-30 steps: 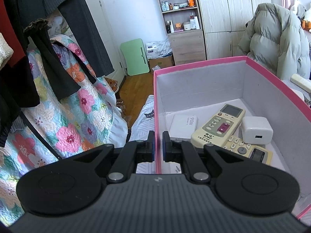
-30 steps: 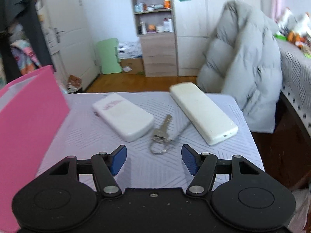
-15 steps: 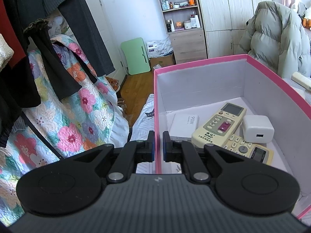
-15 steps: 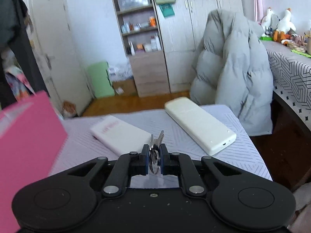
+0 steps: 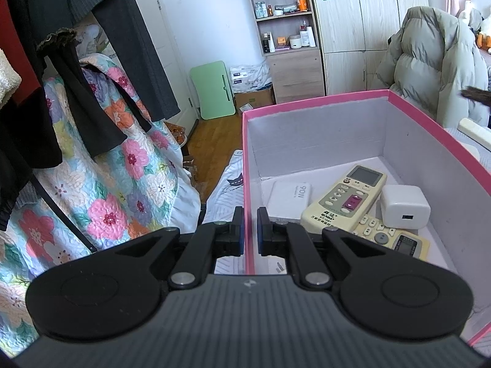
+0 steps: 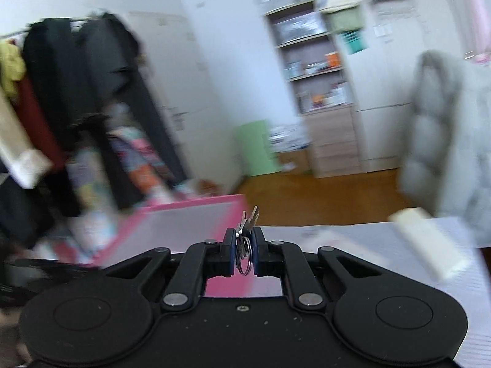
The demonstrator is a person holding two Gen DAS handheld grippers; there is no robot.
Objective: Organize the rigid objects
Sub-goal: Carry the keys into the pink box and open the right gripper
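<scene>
My left gripper is shut on the left wall of the pink box. Inside the box lie a cream remote, a second remote under it, a white charger cube and a white power bank. My right gripper is shut on a bunch of keys on a ring, held above the table. The pink box shows ahead and to the left of it in the blurred right wrist view. A long white remote lies on the table at the right.
Hanging clothes and a floral quilt are left of the box. A grey puffer jacket hangs at the right. A shelf unit and a green folding table stand at the back wall.
My right gripper closed on the keys, lifted them off the table and swung left toward the pink box. My left gripper stayed clamped on the box wall.
</scene>
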